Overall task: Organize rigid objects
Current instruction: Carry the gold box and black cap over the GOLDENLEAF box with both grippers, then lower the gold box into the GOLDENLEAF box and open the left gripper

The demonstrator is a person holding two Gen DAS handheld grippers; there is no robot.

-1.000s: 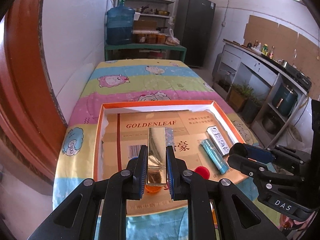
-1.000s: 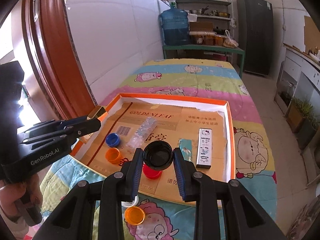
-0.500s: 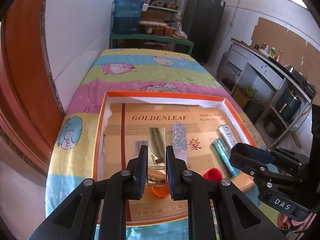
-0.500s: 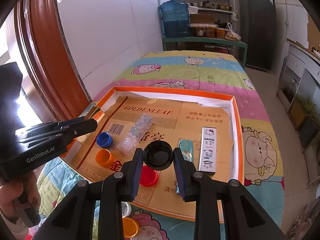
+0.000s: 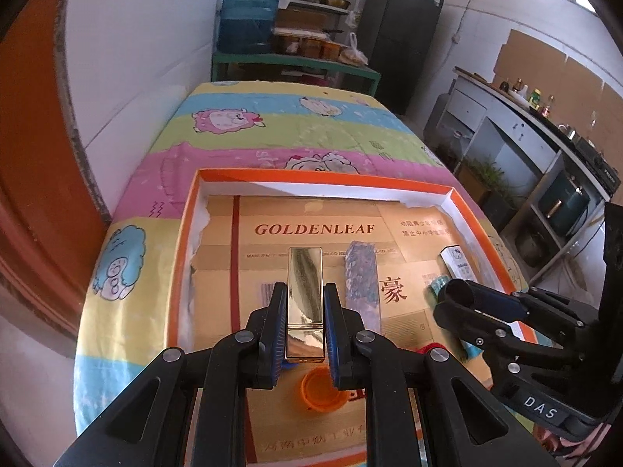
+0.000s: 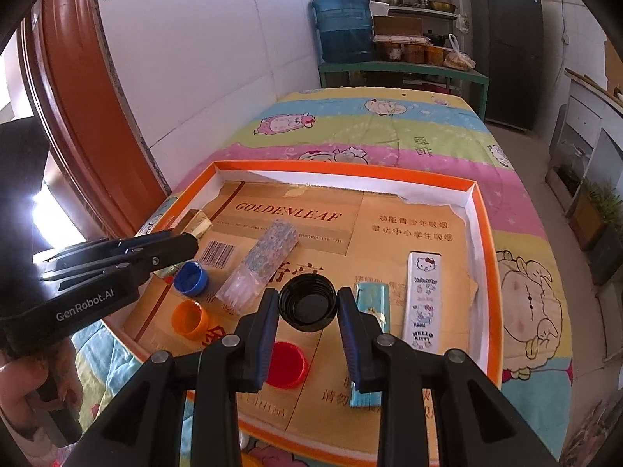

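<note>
My left gripper (image 5: 305,288) is shut on a shiny gold bar-shaped box (image 5: 305,264), which it holds lengthwise above the left half of the orange-rimmed tray (image 5: 323,176). In the right wrist view the left gripper (image 6: 187,243) comes in from the left, and the gold box's end (image 6: 200,222) pokes out past its tips. My right gripper (image 6: 307,295) is shut on a round black cap (image 6: 307,310), its hollow side up, over the near middle of the tray (image 6: 350,167).
On the tray's cardboard liner lie a glittery long box (image 6: 268,257), a Hello Kitty box (image 6: 422,299), a teal box (image 6: 372,299), and blue (image 6: 190,278), orange (image 6: 189,317) and red (image 6: 286,364) caps. The tray sits on a striped cartoon cloth; a wall and a wooden frame stand to the left.
Both grippers have moved forward and lower over the tray. Each keeps the same grip, the left on the gold box and the right on the black cap.
</note>
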